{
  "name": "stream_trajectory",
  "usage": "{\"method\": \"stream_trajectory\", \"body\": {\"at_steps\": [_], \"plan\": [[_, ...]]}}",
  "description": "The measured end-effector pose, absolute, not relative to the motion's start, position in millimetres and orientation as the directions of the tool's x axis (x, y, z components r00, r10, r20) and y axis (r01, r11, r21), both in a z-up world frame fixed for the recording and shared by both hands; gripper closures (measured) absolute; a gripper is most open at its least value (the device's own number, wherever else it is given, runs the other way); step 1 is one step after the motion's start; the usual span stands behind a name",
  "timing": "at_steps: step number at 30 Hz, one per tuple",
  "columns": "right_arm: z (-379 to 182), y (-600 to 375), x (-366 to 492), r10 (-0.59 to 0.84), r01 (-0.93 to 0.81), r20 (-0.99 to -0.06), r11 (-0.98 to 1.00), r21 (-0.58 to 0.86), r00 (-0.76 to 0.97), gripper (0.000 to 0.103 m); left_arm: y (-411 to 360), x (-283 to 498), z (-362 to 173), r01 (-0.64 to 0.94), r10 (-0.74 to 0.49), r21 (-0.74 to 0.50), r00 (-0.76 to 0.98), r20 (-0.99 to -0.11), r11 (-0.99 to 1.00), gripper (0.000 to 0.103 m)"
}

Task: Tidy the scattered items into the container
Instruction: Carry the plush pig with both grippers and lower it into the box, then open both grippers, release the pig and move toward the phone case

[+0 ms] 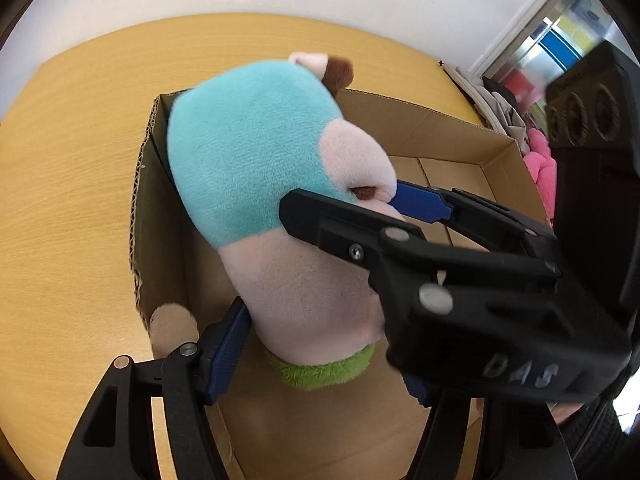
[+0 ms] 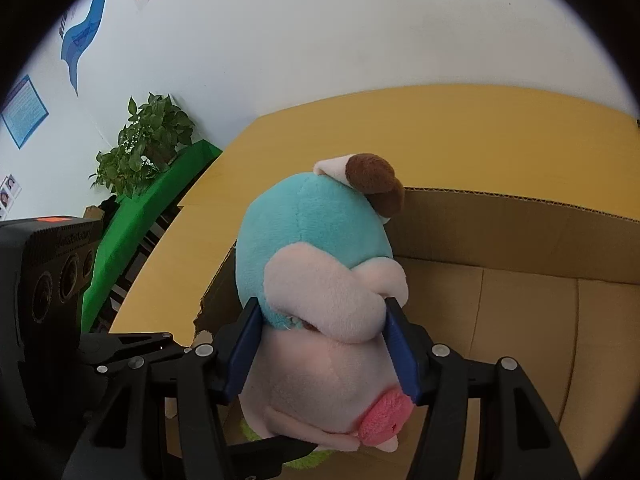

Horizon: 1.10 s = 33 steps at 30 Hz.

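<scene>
A plush toy (image 1: 256,160) with a teal head, pale pink body, brown ear and green base hangs over an open cardboard box (image 1: 460,136). My left gripper (image 1: 320,364) is shut on its lower body. My right gripper (image 2: 324,348) is shut on its middle, blue pads pressing both sides, and crosses the left wrist view (image 1: 360,216) from the right. The toy (image 2: 316,236) also fills the right wrist view, above the box (image 2: 520,240). The box floor below looks bare where it shows.
The box stands on a round yellow wooden table (image 1: 72,184). Pink and white cloth items (image 1: 540,164) lie at the table's right edge. A potted plant (image 2: 144,144) and a green panel (image 2: 160,184) stand beyond the table's left side by a white wall.
</scene>
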State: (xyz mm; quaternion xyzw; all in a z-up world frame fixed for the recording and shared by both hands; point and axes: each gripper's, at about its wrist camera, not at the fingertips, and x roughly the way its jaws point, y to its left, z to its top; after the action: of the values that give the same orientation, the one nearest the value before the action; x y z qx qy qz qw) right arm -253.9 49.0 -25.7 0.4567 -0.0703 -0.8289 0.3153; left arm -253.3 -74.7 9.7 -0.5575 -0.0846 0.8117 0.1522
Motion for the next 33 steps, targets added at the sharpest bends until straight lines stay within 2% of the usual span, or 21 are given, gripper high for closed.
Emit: {"method": "stream_trajectory", "body": {"at_steps": [4, 7, 8, 10, 14, 19, 22, 27, 31, 33], "plan": [[-34, 61, -259, -0.620, 0.406, -0.728, -0.770, 0.492, -0.294, 0.044, -94, -243, 18, -0.135, 0.362, -0.336, -0.367, -0.857, -0.932, 0.031], [-39, 65, -263, -0.630, 0.393, -0.734, -0.761, 0.517, -0.254, 0.034, -94, -240, 26, -0.125, 0.352, -0.330, -0.392, -0.850, -0.936, 0.032], [-39, 64, -263, -0.631, 0.391, -0.734, -0.759, 0.520, -0.251, 0.034, -94, -238, 29, -0.124, 0.346, -0.324, -0.404, -0.847, -0.938, 0.032], [-38, 68, -261, -0.632, 0.385, -0.733, -0.761, 0.523, -0.252, 0.034, -98, -230, 36, -0.109, 0.335, -0.321, -0.439, -0.834, -0.941, 0.024], [-14, 82, -239, -0.589, 0.438, -0.746, -0.785, 0.437, -0.310, 0.034, -110, -198, 58, -0.089, 0.349, -0.357, -0.523, -0.778, -0.930, 0.021], [48, 115, -174, -0.560, 0.491, -0.700, -0.805, 0.334, -0.442, 0.030, -107, -125, 107, -0.109, 0.273, -0.280, -0.704, -0.656, -0.954, 0.002], [90, 144, -116, -0.552, 0.502, -0.631, -0.818, 0.282, -0.545, 0.023, -92, -79, 131, -0.097, 0.229, -0.257, -0.798, -0.557, -0.962, 0.000], [130, 172, -27, -0.448, 0.448, -0.559, -0.882, 0.148, -0.698, 0.021, -59, -8, 150, -0.022, 0.088, -0.172, -0.918, -0.388, -0.985, 0.000], [125, 181, 31, -0.370, 0.397, -0.484, -0.917, 0.051, -0.793, 0.021, -36, 38, 146, -0.007, 0.041, -0.090, -0.926, -0.376, -0.996, 0.000], [117, 189, 49, -0.337, 0.370, -0.493, -0.929, 0.032, -0.803, 0.021, -28, 48, 140, 0.007, 0.032, -0.099, -0.922, -0.386, -0.995, 0.000]]}}
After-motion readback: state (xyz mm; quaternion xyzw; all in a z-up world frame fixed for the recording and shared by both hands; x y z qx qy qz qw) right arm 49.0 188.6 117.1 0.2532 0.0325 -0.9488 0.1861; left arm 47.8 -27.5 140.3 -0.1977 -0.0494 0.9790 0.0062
